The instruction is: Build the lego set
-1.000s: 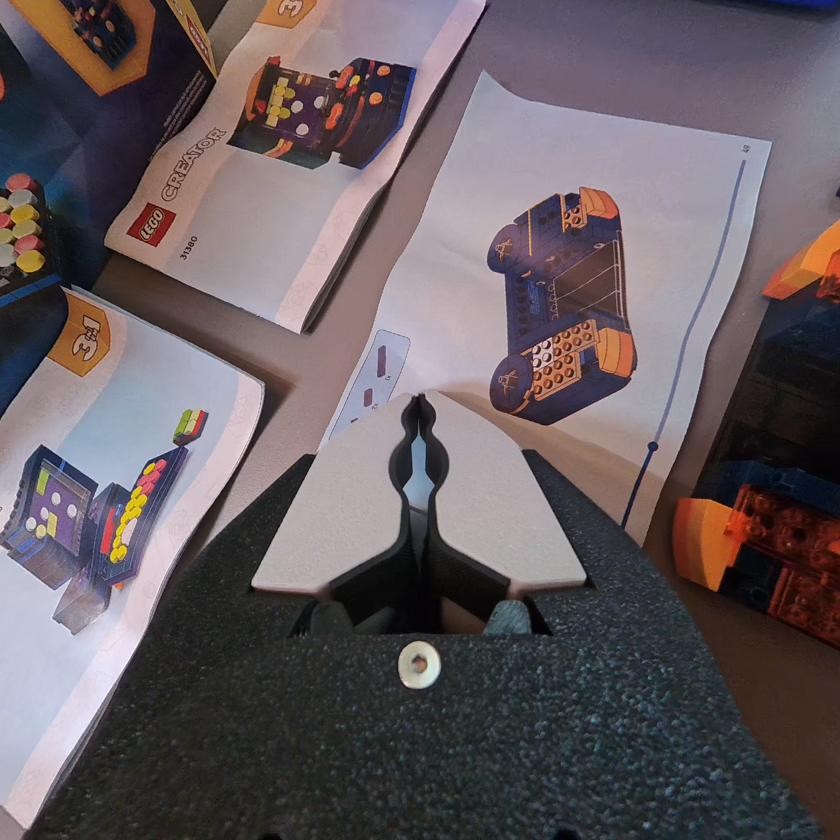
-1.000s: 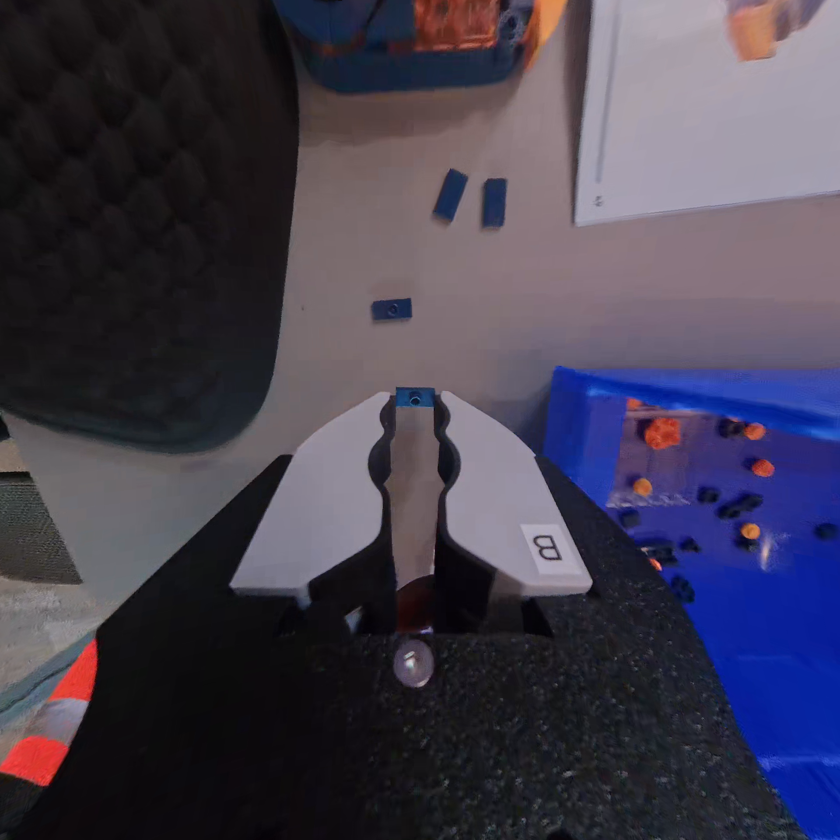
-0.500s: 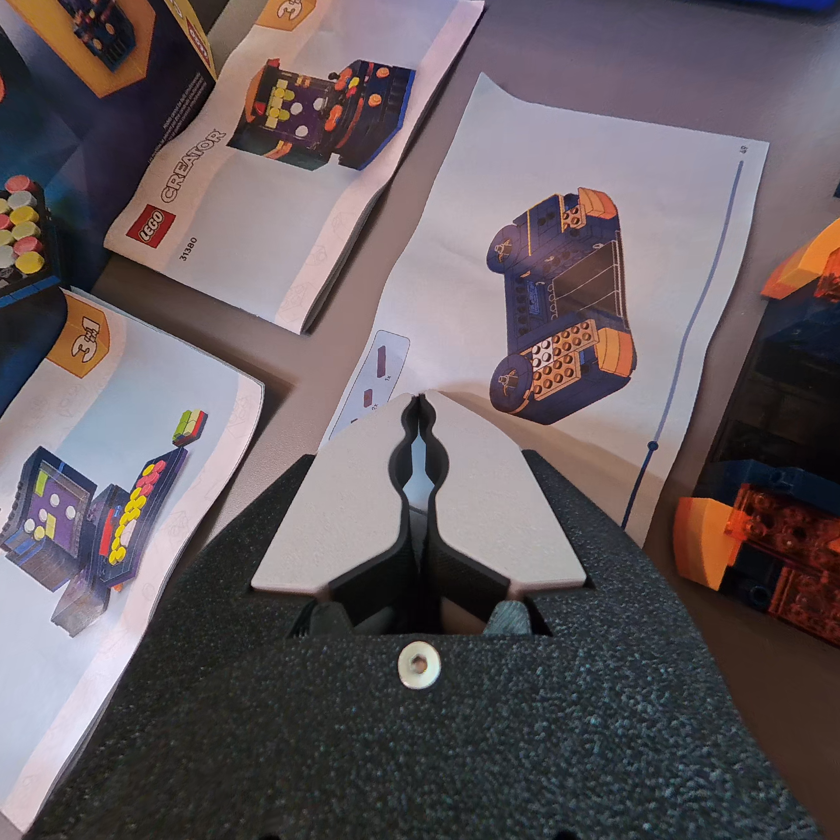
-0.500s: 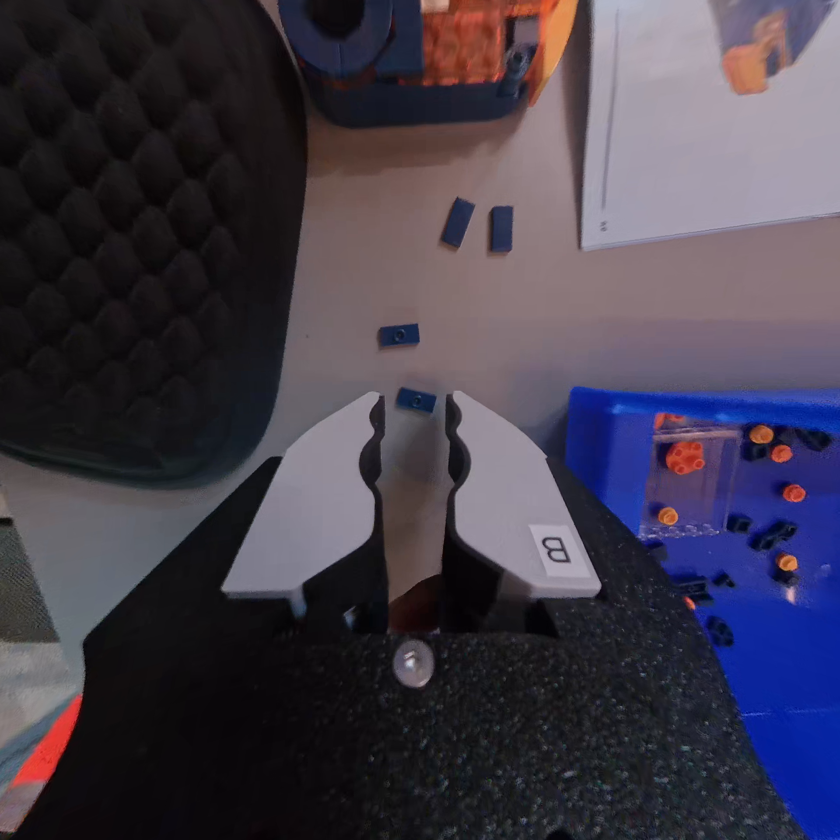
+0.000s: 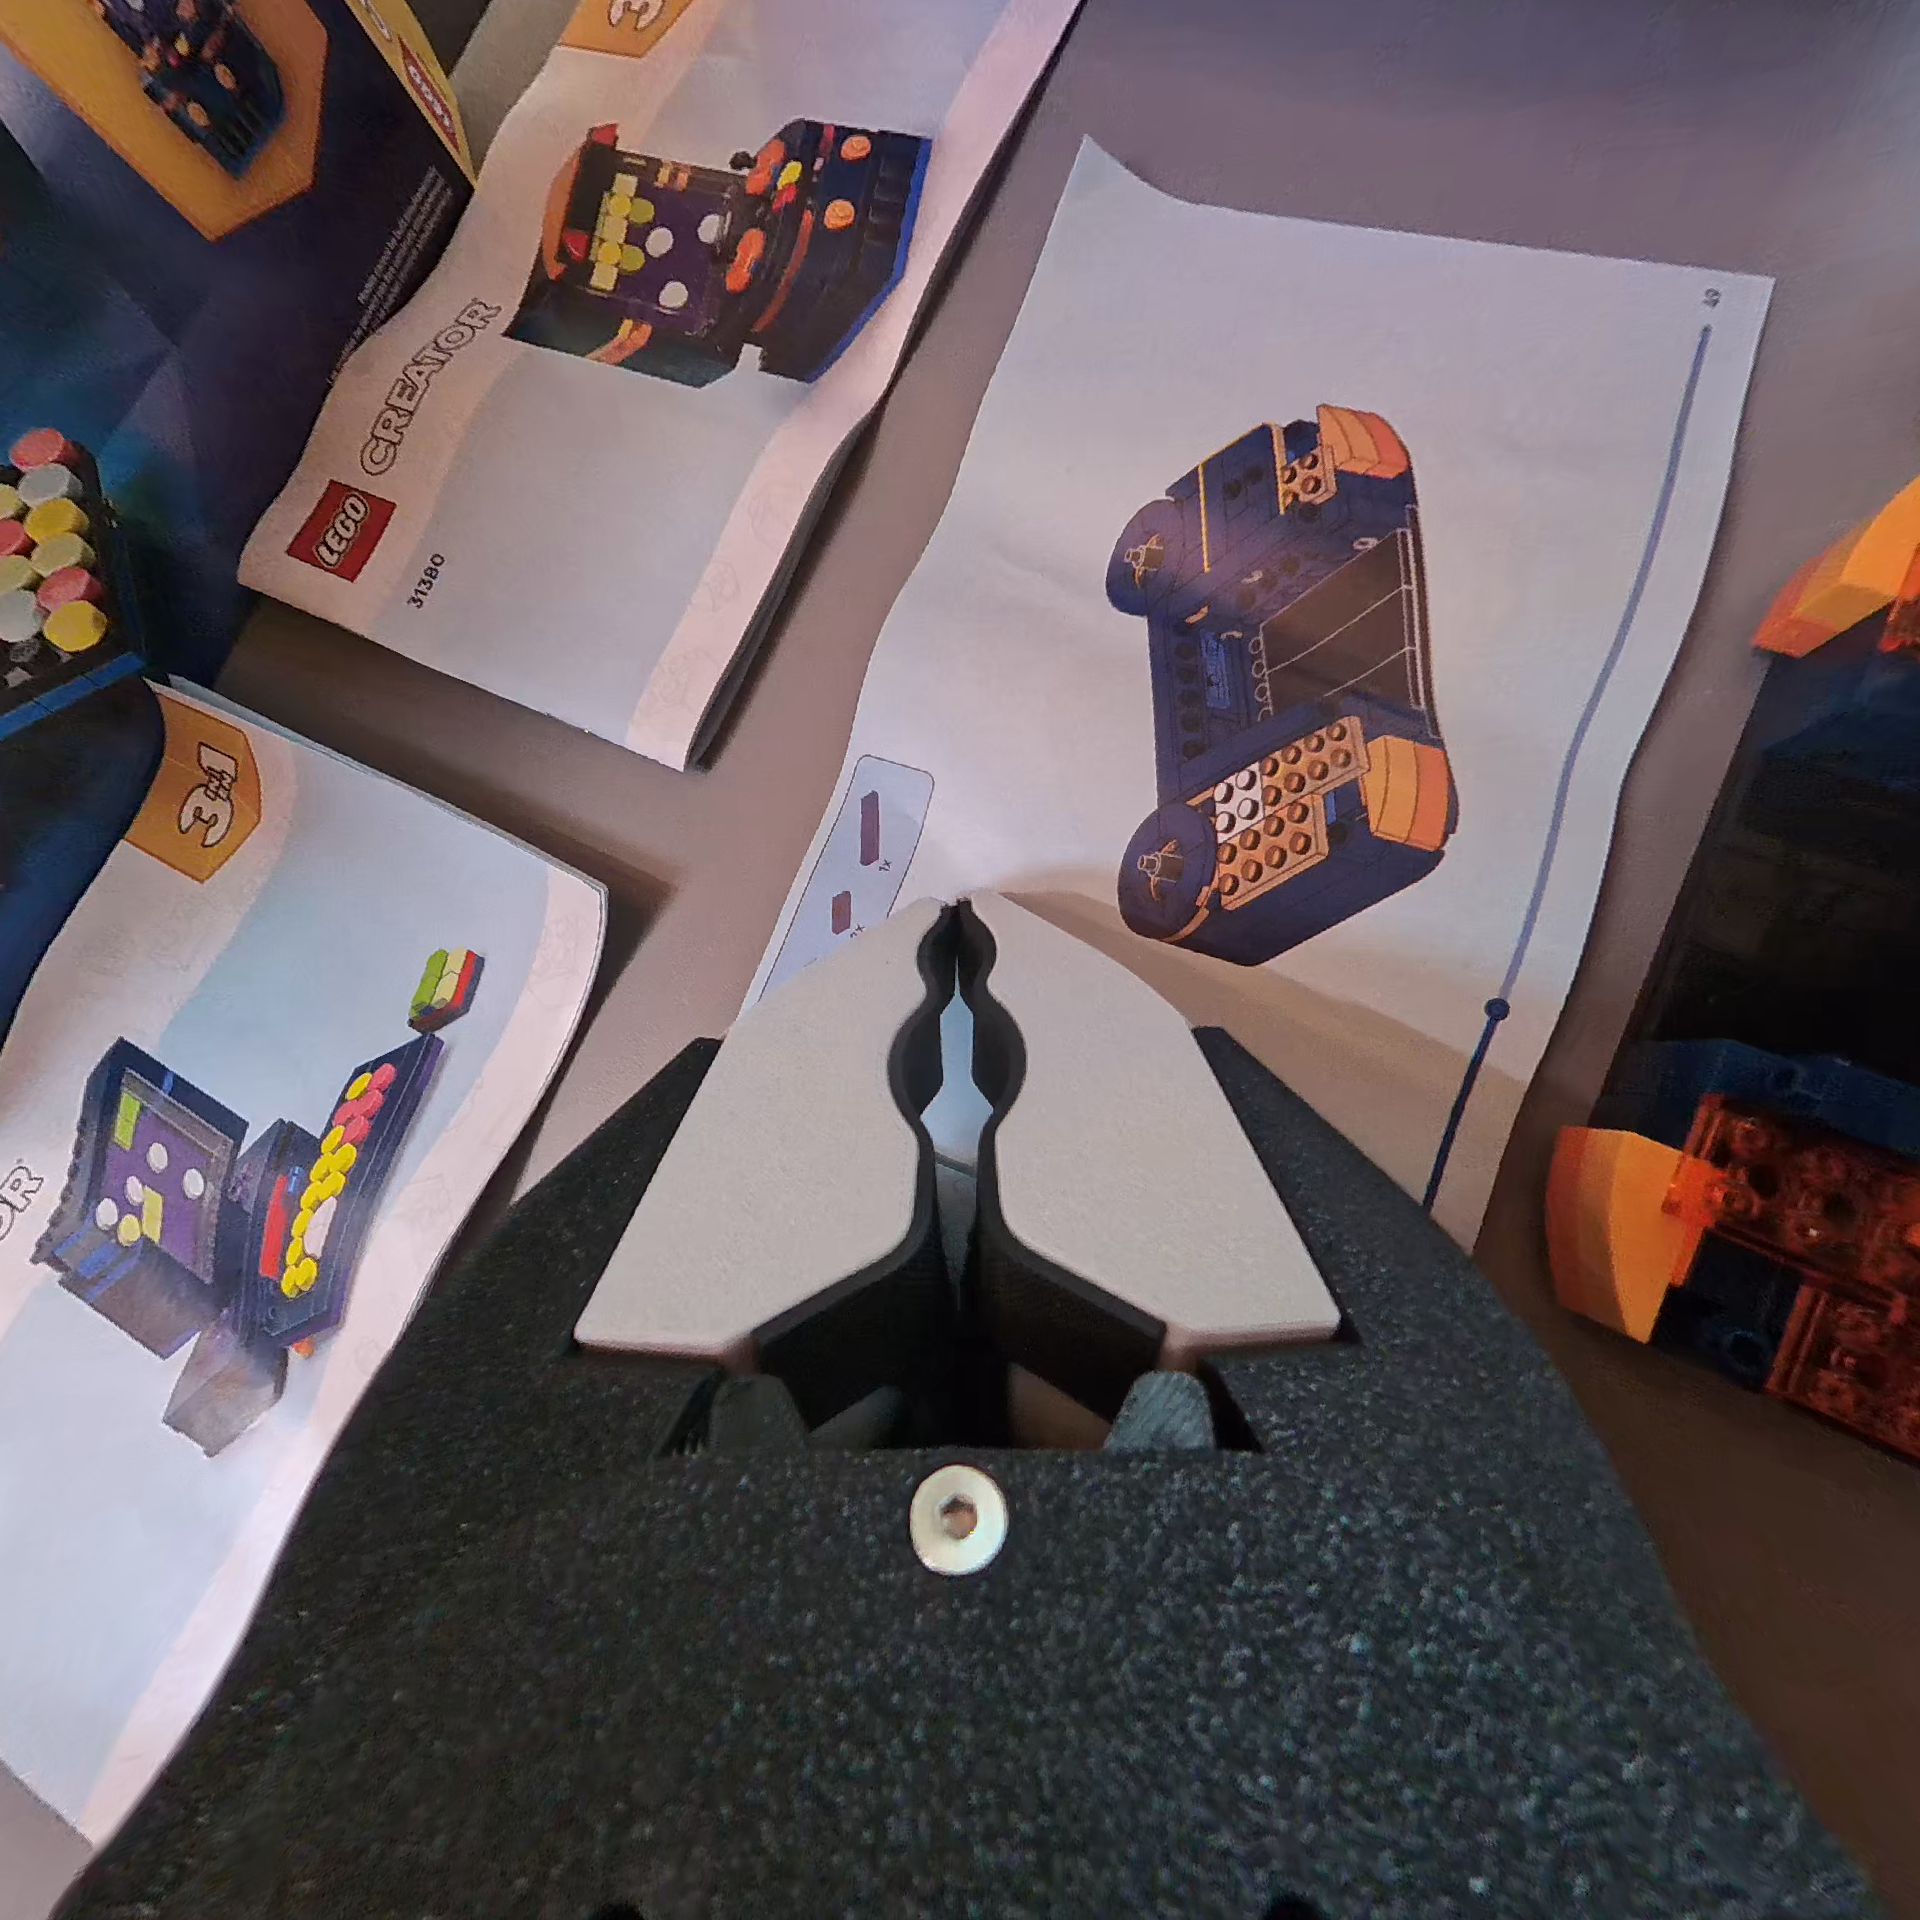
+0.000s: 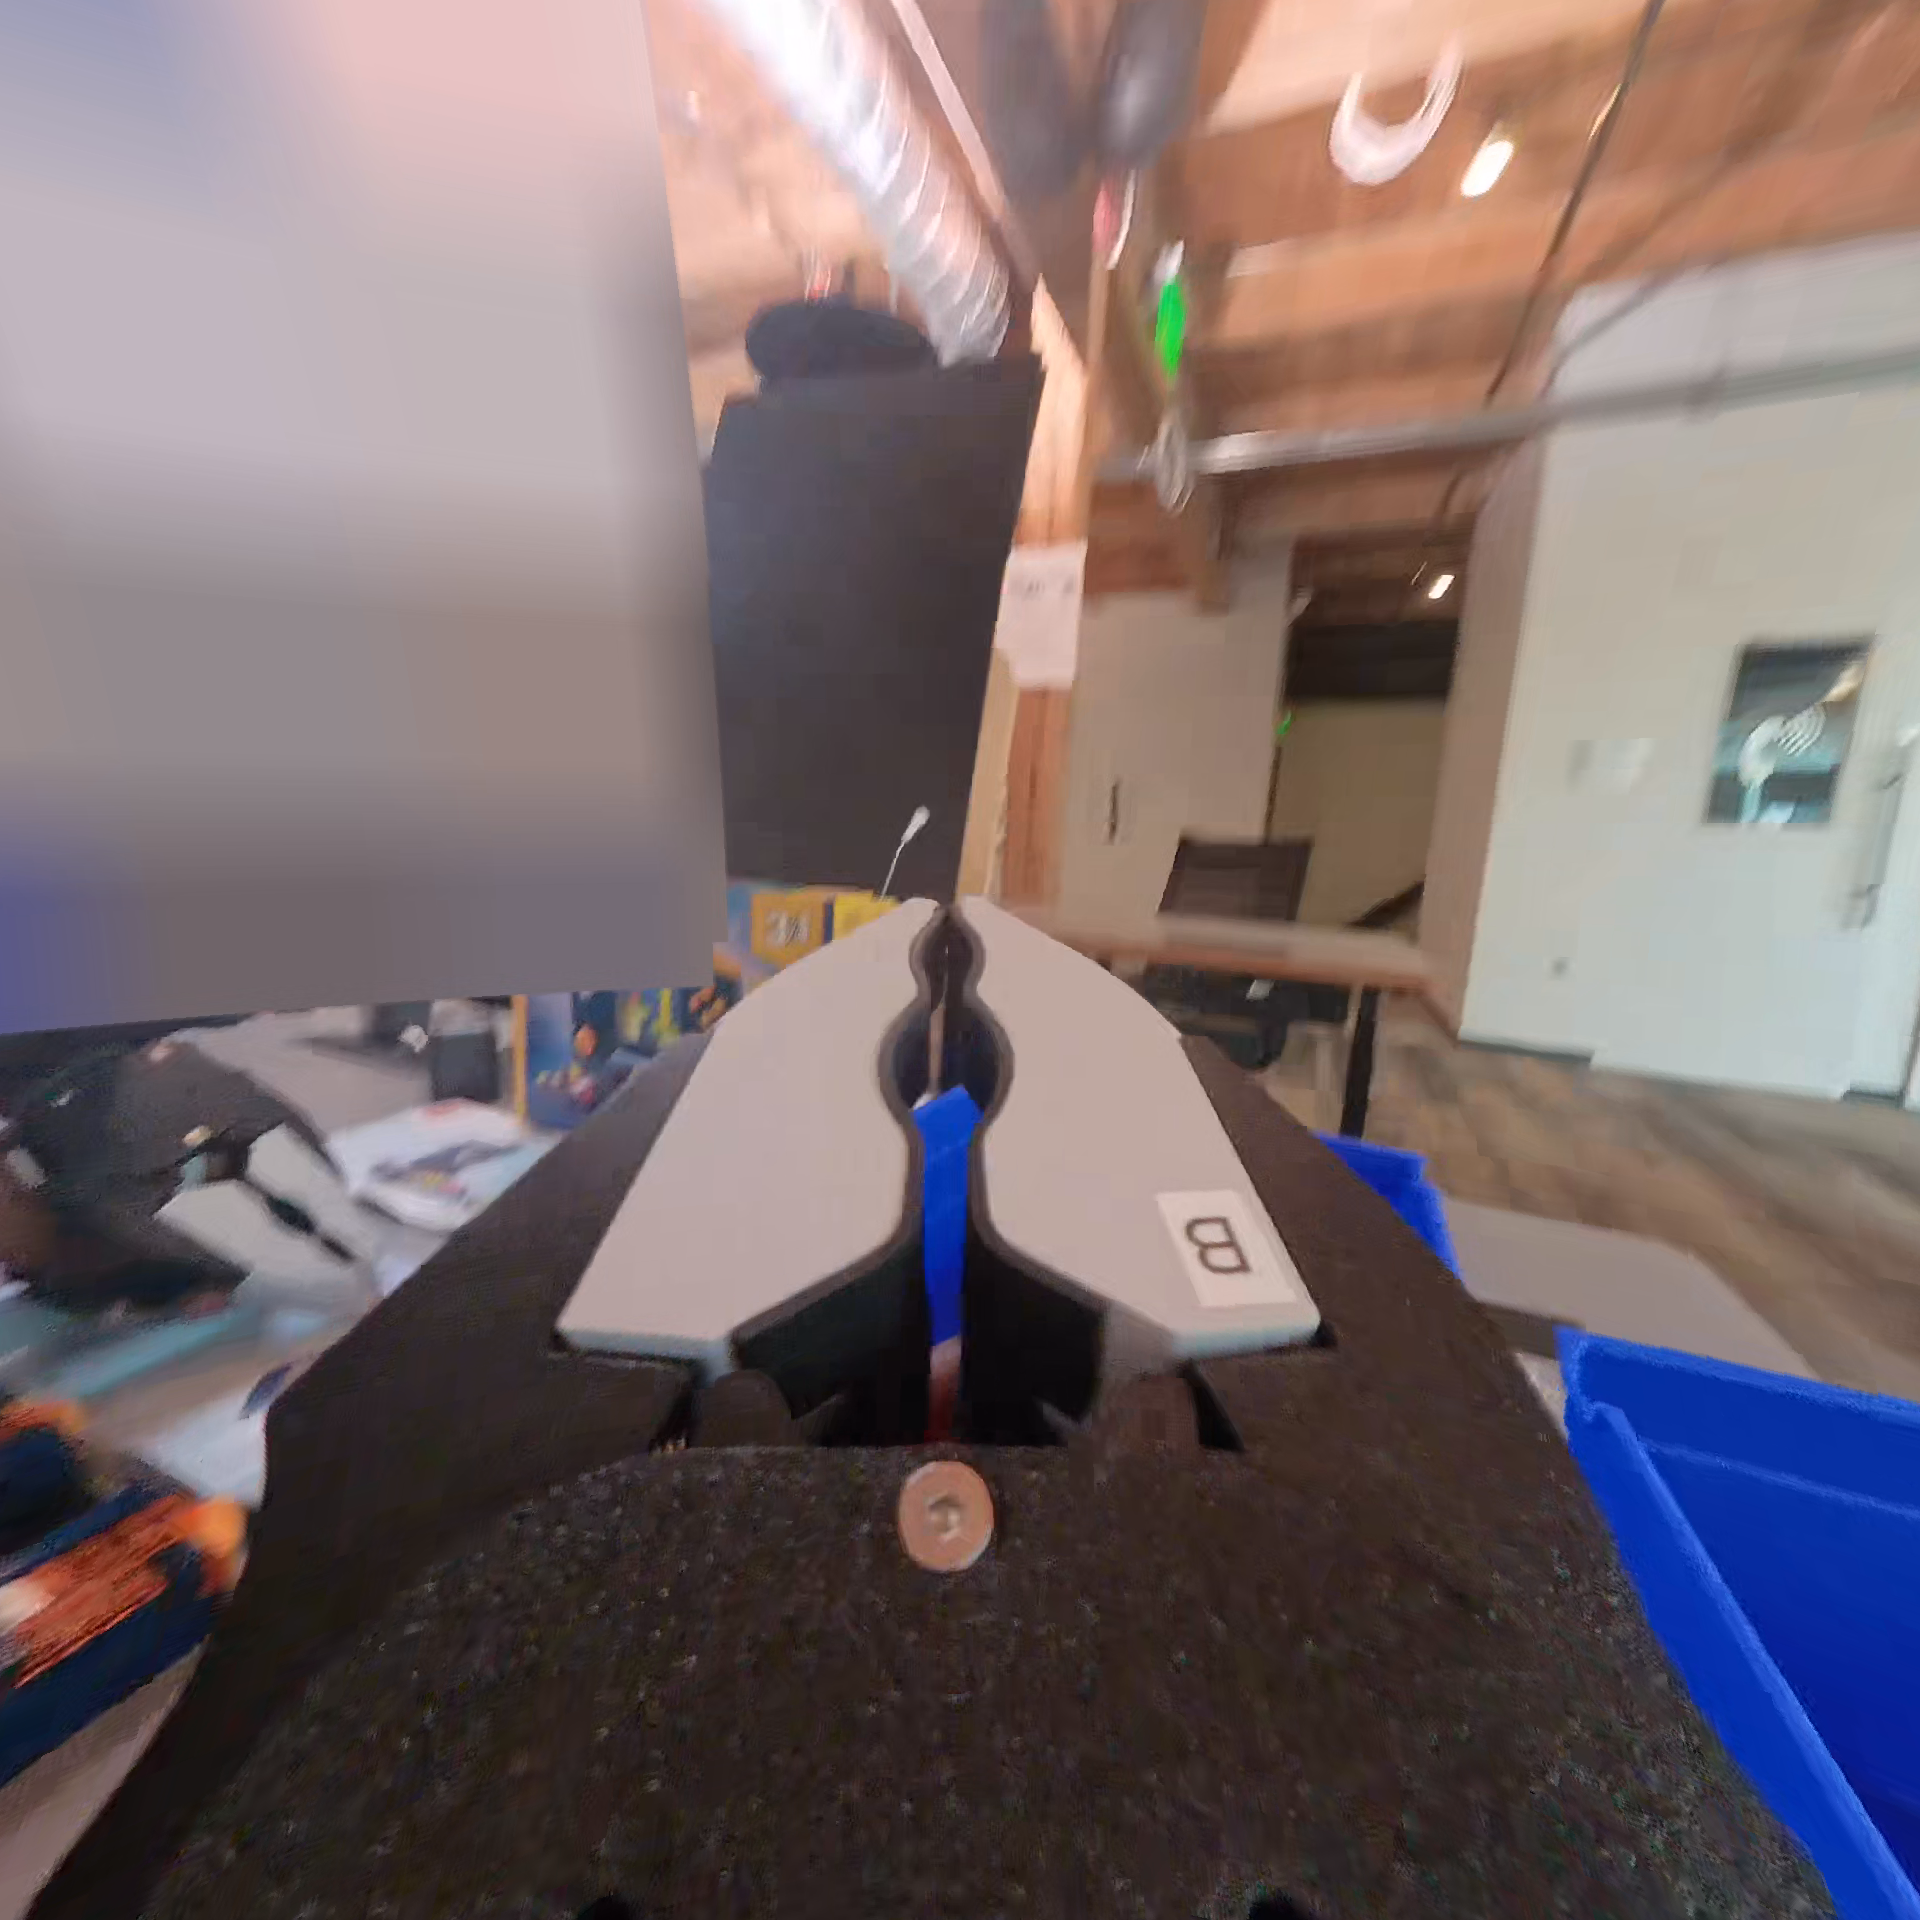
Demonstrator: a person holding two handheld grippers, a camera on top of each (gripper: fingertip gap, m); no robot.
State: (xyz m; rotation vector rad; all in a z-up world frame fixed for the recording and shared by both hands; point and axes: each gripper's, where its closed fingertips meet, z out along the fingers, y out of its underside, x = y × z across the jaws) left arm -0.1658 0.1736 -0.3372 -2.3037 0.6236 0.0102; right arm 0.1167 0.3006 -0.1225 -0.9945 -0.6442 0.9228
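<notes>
Both hand-held grippers clenched empty: left [image 5: 956, 914] over the instruction sheet [image 5: 1299, 499], right [image 6: 948, 914] raised. Half-built model [image 5: 1787, 1226] on the desk [image 5: 1455, 114] looks rigid, light, snap-apart; grip its dark-blue body.

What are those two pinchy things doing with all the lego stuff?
A person is building a lego game controller with a gripper in each hand. The left gripper is shut and empty, hovering over the open instruction page that pictures the controller. The half-built blue and orange model sits to its right. The right gripper is shut too, lifted and pointing out across the room, so no piece shows in it. A blue parts bin is beside it.
</notes>
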